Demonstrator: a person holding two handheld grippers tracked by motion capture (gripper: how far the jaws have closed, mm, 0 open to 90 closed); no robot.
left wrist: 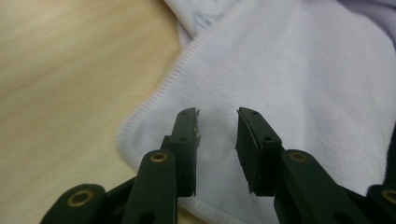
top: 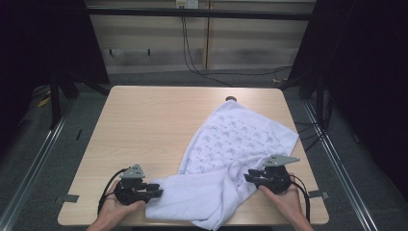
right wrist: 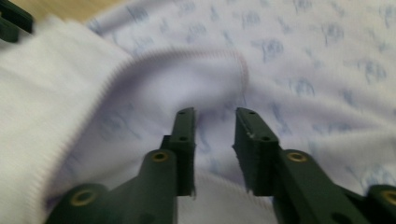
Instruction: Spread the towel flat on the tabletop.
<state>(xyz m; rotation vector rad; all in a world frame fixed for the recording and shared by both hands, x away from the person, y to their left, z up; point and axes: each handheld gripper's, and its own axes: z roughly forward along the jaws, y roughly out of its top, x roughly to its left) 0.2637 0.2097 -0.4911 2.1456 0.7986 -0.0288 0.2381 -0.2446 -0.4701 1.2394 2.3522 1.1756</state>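
Wooden table (top: 154, 125): light top, rounded corners. Dark frame and grey floor around it; black cables hang down the back wall.

Towel (top: 231, 154): white, rumpled, lying on the right half of the table and running from near the far right edge diagonally down to the near edge. The far portion shows a faint blue printed pattern face-up. The near portion is turned over, plain white side up, and bunches into a fold toward the near edge between the two hands. In the left gripper view the towel (left wrist: 289, 93) shows a ribbed hem curving round a rounded corner, bare wood to the left of it. In the right gripper view the towel (right wrist: 299, 79) has its patterned side across the top and a stitched hem arcing over a plain pocket of cloth.

Left gripper (top: 156, 191): held low at the near left of the table, tips at the towel's left edge. In its own view the left gripper (left wrist: 218, 140) has jaws parted, nothing clamped, white cloth just beyond and beneath them.

Right gripper (top: 250, 177): at the near right, tips pointing left onto the towel. In its own view the right gripper (right wrist: 215, 140) has jaws parted with a gap, cloth visible through it, no grip.
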